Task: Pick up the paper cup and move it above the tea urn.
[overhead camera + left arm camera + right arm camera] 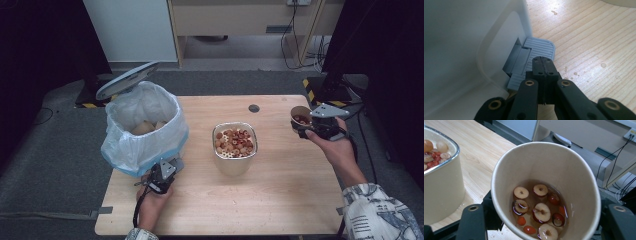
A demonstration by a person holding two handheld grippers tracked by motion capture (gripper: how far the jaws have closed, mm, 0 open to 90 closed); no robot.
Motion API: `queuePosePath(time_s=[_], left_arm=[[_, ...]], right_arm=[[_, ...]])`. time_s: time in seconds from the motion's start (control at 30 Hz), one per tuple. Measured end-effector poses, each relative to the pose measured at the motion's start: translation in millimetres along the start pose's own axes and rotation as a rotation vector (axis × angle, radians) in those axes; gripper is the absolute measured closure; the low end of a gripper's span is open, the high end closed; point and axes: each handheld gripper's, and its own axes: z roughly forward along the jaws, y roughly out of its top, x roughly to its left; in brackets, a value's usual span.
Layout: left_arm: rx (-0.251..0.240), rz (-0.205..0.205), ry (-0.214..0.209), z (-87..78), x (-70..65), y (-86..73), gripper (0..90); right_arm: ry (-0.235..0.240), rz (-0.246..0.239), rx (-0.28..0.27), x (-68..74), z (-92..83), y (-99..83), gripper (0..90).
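Light wooden table (280, 200) seen from the high view. White pedal bin lined with a translucent white plastic bag (142, 127) stands at the table's left, its grey lid (127, 80) tipped up and back; brownish items lie inside the bag. Left gripper (161, 179), held in the person's left hand (152, 205), sits at the bin's base on the near side. In the left gripper view its 2 black jaws are pressed fully together, nothing between them, tips resting on or just over the grey ribbed foot pedal (534, 53); contact unclear. Cream rectangular container with a metal rim (234, 147), full of red and pale dried fruit pieces, stands mid-table. Right gripper (320, 125), in the right hand (340, 150), is near the table's right edge, jaws clamped on either side of a brown paper cup (544, 187). Cup is tilted toward the camera and holds sliced red dates (540, 211) in a little liquid.
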Motion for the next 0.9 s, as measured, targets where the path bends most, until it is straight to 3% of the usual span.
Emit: queuePosePath(time_s=[0.27,0.43,0.9], left_arm=[[0.000,-0.001,-0.001,0.0,0.1,0.0,89.4],[0.000,0.000,-0.001,0.1,0.0,0.0,89.4],[0.000,-0.001,0.000,0.1,0.0,0.0,89.4]], right_arm=[[0.003,-0.051,-0.001,-1.5,0.3,18.3,34.6],[0.016,-0.106,-0.036,-0.4,-2.7,37.8,34.6],[0.018,-0.154,-0.058,-2.6,-3.2,58.9,34.6]])
